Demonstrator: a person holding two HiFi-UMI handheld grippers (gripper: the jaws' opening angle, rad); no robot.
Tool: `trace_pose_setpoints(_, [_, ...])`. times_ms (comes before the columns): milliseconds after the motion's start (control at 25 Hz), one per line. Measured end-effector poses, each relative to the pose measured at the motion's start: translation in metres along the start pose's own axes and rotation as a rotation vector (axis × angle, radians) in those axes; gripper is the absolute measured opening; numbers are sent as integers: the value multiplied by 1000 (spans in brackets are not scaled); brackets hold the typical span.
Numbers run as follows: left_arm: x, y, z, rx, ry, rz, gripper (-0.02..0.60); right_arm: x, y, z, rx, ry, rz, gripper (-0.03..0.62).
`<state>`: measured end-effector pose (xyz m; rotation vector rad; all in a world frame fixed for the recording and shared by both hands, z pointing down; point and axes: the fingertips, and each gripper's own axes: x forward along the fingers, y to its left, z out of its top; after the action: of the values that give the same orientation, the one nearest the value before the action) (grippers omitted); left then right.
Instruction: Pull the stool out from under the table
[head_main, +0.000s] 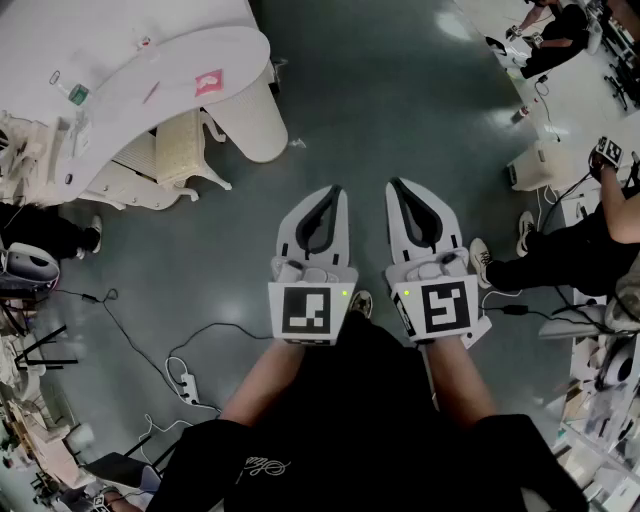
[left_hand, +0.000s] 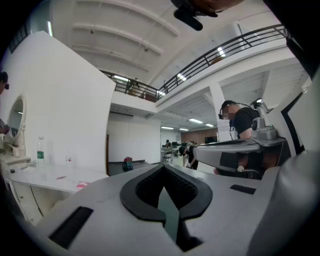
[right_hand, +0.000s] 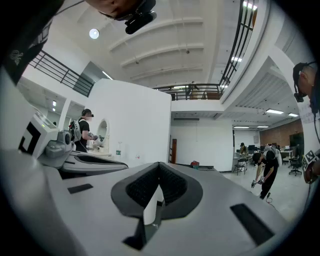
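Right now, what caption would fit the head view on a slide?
Left gripper and right gripper, both shut and empty, side by side; stool under the table at upper left.

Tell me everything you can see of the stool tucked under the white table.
The stool is cream-white, with a woven-looking seat and curved legs. It stands upright on the grey floor, partly tucked under the white table's rounded top, which hides part of it. The left gripper and right gripper are well clear of it, jaws shut.
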<state>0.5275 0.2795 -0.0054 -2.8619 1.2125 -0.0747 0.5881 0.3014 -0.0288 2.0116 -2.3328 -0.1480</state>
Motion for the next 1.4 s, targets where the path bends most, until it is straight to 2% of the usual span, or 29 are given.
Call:
trace_pose_setpoints(240, [-8, 2, -4, -17, 14, 40, 6, 1, 5, -5, 30, 9, 44, 6])
trace_pose_setpoints(600, [-29, 55, -12, -43, 13, 163, 6, 37, 52, -9, 16, 28, 162, 6])
trace_pose_setpoints(880, [-60, 146, -17, -75, -8, 316, 6, 94, 124, -3, -2, 31, 299, 6])
trace_pose_setpoints(1080, [-103, 222, -24, -71, -18, 403, 6, 132, 200, 4, -17, 25, 382, 6])
trace_pose_setpoints(1200, [-124, 269, -28, -91, -42, 474, 6, 162, 245, 7, -49, 28, 456, 6])
trace_pose_setpoints(1400, [-166, 338, -27, -127, -87, 573, 6, 200, 311, 20, -92, 25, 534, 6])
